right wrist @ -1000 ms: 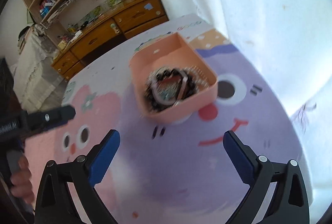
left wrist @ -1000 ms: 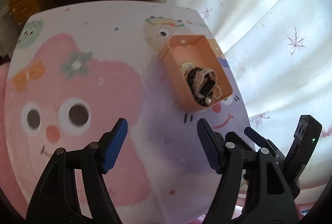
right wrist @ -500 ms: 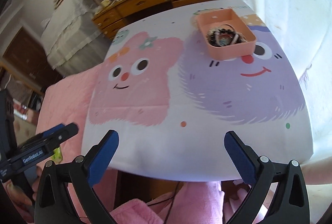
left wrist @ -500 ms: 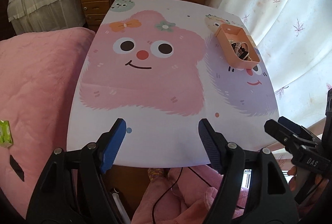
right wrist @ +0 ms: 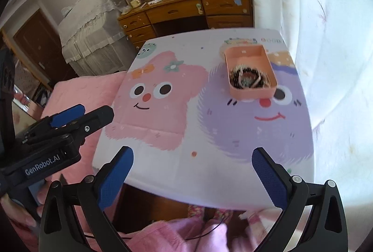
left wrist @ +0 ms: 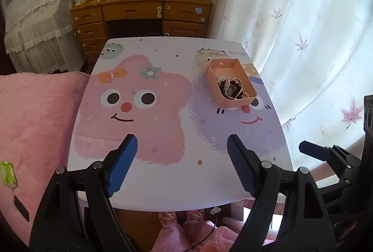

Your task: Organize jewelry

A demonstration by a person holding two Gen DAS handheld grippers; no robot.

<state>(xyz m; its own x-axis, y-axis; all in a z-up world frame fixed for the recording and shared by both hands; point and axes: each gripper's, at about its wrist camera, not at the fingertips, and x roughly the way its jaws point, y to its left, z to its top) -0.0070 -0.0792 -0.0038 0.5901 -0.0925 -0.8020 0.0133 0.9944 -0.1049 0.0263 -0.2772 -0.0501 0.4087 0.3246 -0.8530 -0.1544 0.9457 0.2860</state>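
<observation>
While both grippers, left gripper [left wrist: 181, 165] just widening, right gripper [right wrist: 193, 176], gape empty, one body reads "GenRobot.AI" and the table [left wrist: 163, 182] "GOOD".

A small tray [left wrist: 235, 101] sits on the tabletop [left wrist: 163, 177] toward its far right corner, and the jewelry [left wrist: 230, 88] lies heaped in the tray's near half. A desk with drawers [left wrist: 139, 12] stands behind the tabletop, shelves above it. A bed [left wrist: 35, 18] stands to the left of the desk. A quilt [left wrist: 35, 112] lies along the tabletop's left edge, and a curtain [left wrist: 303, 30] hangs on its right. Both tools hover above the near edge, the left tool [left wrist: 181, 165] left of the right tool [right wrist: 192, 177].
</observation>
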